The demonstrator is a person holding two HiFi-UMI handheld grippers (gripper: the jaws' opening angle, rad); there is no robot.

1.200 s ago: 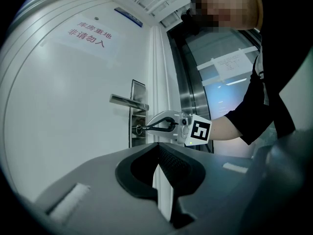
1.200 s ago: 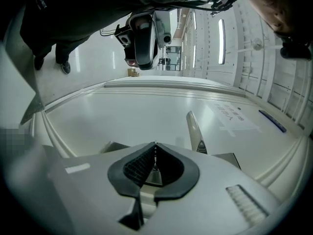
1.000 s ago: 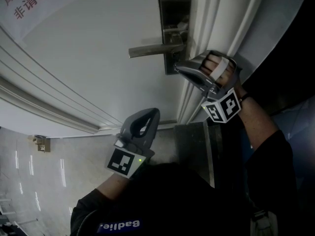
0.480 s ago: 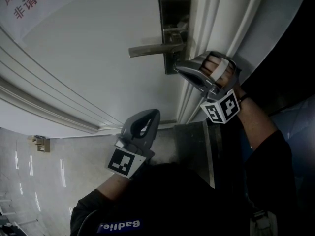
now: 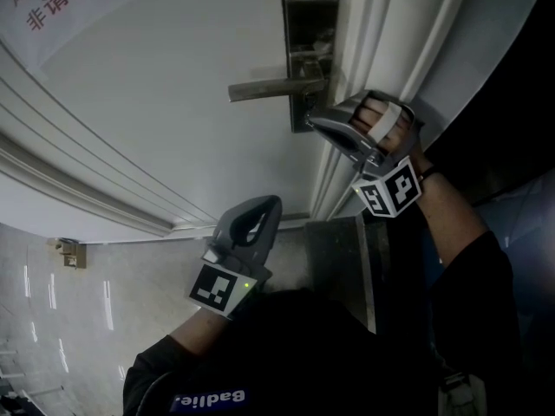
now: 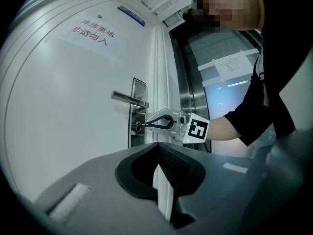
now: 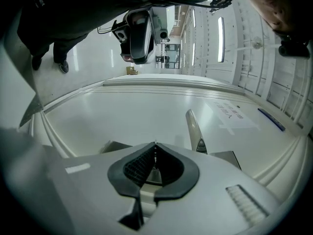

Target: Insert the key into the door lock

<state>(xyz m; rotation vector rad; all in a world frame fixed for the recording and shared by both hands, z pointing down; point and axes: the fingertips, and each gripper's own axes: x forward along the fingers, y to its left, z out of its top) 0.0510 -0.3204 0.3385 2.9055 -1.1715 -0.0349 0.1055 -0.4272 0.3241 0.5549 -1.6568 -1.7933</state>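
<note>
Jamming is being risked if the key (image 6: pixel 139 126), being pinched by the right claw (image 6: pixel 145 126) at the lock (image 6: pixel 137 89), is being tilted; the left claw (image 6: pixel 157 153) is being held together, empty.

The head view is taken from above, facing steeply down the white door (image 5: pixel 130 102), with the lock plate (image 5: pixel 310 33) at upper centre. The left gripper view is aimed level at that door from farther back. The lever handle (image 6: pixel 128 99) and right gripper (image 6: pixel 141 125) are shared mid-frame. The right gripper view is set close against the door, with the handle just right of centre.
</note>
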